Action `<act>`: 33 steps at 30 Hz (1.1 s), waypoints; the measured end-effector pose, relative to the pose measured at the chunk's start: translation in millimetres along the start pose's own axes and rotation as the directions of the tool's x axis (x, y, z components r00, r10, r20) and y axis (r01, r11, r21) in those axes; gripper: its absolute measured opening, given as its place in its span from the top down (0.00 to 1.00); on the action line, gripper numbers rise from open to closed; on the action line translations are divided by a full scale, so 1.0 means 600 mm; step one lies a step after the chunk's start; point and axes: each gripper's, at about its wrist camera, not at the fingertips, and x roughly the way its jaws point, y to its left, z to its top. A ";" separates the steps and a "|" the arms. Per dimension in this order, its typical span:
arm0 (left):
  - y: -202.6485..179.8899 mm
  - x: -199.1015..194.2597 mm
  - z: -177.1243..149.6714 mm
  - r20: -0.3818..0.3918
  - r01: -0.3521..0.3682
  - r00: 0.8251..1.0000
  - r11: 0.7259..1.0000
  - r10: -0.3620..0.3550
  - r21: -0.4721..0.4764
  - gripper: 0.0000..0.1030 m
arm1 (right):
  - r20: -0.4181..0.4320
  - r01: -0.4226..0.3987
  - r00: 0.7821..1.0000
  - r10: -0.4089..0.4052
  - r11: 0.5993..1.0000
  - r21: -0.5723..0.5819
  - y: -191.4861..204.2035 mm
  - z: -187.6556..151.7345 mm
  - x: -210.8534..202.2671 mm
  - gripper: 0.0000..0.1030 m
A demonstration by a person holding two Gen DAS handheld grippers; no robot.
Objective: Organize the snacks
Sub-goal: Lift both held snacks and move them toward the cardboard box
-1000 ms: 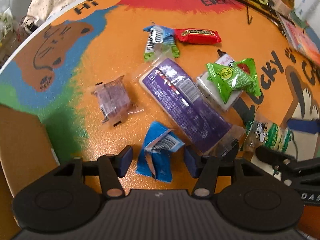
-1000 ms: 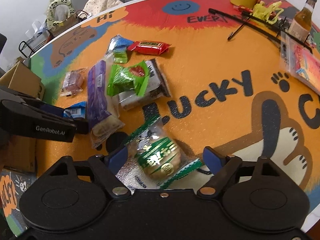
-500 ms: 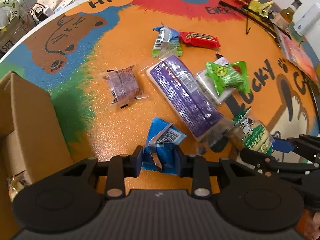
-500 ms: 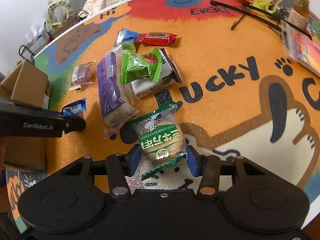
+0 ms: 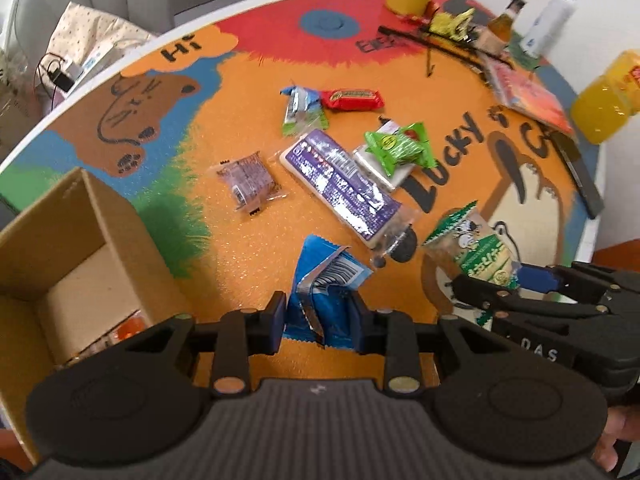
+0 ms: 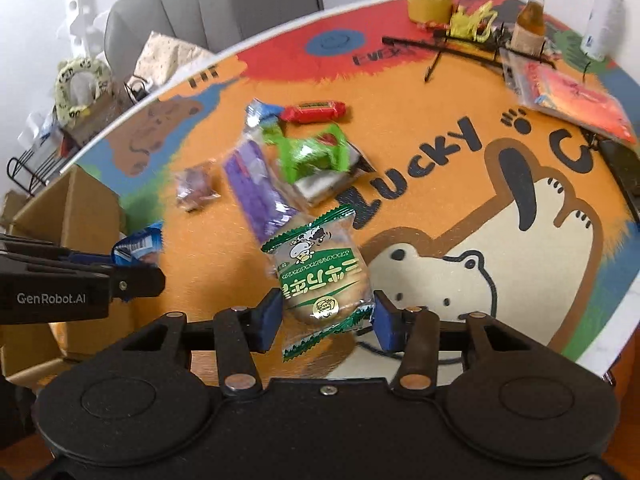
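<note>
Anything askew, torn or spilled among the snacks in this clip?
One oddity: the blue packet in the left hand-held gripper is crumpled, with its silver inner side folded outward. Whether it is torn open I cannot tell. The green-and-white bun packet in the right hand-held gripper looks intact. Nothing spilled.

Table (image 5: 248,264): matt, grainy printed covering. Box (image 5: 84,216): plain matt brown cardboard. Blue wrapper (image 5: 320,280) and purple packet (image 5: 344,188): glossy, crinkled plastic film. Biscuit pack (image 6: 320,276): clear shiny plastic film. Left tongs (image 5: 318,316): matt black plastic, ribbed housing, metal rivets.
</note>
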 end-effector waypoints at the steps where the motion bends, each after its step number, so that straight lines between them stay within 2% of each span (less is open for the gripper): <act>1: 0.004 -0.009 -0.003 0.007 0.004 1.000 1.000 -0.004 0.003 0.70 | 0.009 0.005 1.000 -0.005 1.000 0.006 0.008 -0.002 -0.007 0.56; 25: 0.126 -0.156 -0.073 0.132 0.090 0.986 0.993 -0.100 0.076 0.70 | 0.143 0.092 0.984 -0.107 0.989 0.113 0.155 -0.074 -0.114 0.56; 33: 0.185 -0.178 -0.085 0.153 0.090 0.983 0.995 -0.097 0.051 0.70 | 0.175 0.094 0.979 -0.107 0.992 0.080 0.209 -0.079 -0.139 0.56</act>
